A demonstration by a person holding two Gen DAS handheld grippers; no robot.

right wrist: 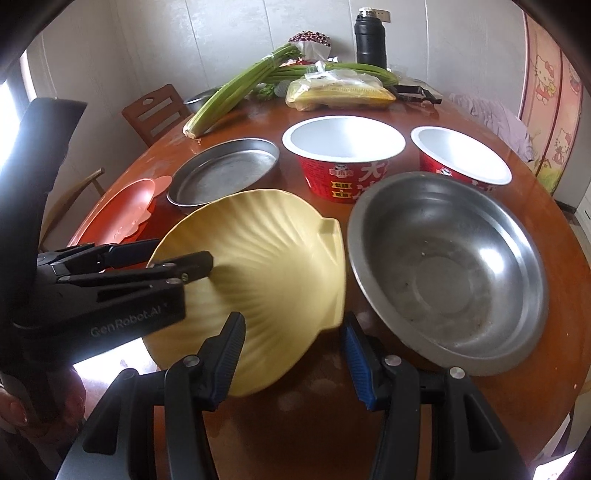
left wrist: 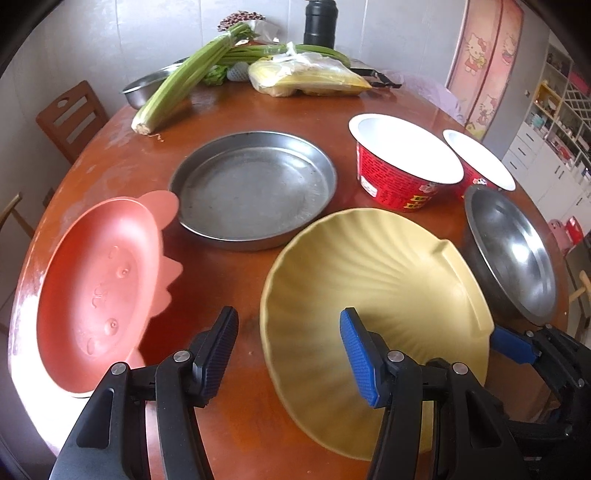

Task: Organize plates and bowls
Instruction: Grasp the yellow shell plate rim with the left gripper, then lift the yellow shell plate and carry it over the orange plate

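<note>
Both tongs, the left gripper (left wrist: 288, 354) and right gripper (right wrist: 293, 363), gape wide and hold nothing, straddling the rim of the yellow shell plate (left wrist: 373, 280), which looks stiff, smooth and probably slippery, so its thin edge is likely the best grip.

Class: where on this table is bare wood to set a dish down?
Bare table lies between celery and steel pan. Crowded: yellow shell plate, steel bowl, red bowls.

My round wooden bench (left wrist: 122, 162) carries a pink plate (left wrist: 99, 291), a flat steel pan (left wrist: 255, 188), a yellow shell plate (left wrist: 369, 273), a steel bowl (right wrist: 447, 269) and two red paper bowls (right wrist: 343, 155). At its far edge lie celery (left wrist: 192, 74), a bagged yellow packet (left wrist: 310, 77) and a black flask (left wrist: 320, 22).
</note>
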